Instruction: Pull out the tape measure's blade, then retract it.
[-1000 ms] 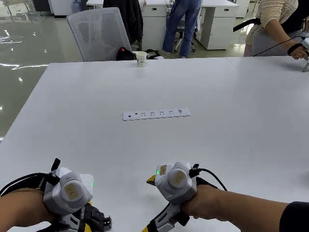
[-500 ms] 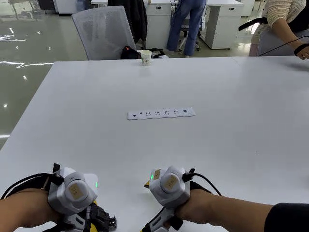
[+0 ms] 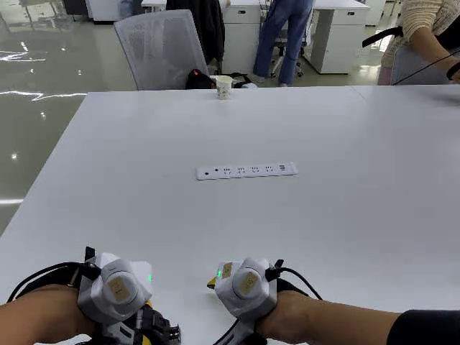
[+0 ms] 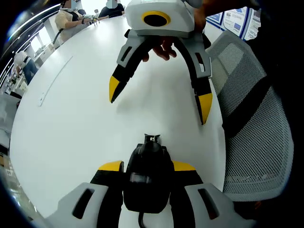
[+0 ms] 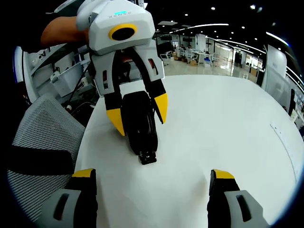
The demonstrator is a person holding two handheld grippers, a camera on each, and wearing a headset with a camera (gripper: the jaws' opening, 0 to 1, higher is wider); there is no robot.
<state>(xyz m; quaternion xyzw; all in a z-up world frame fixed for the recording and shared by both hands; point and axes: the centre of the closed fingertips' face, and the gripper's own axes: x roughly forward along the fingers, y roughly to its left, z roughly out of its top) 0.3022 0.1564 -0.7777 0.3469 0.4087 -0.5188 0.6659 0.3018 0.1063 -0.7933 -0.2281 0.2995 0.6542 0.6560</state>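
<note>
White table point(image 3: 338, 223), power strip point(image 3: 246, 171) mid-frame in head view. Left gripper view: left gripper point(image 4: 147, 167) at bottom ctr pinches black tape measure point(image 4: 147, 187); right gripper point(image 4: 159, 99) up top, jaws spread. Right gripper view: tape measure upper left, apart from right gripper's wide jaws.

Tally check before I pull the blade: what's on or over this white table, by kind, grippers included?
Tape measures: 1, the black tape measure, clamped in the left gripper
Power strips: 1, the long white power strip at mid-table
Cups: 1, the paper cup at the far edge
Grippers: 2, the left gripper and the open right gripper
Total: 5
</note>
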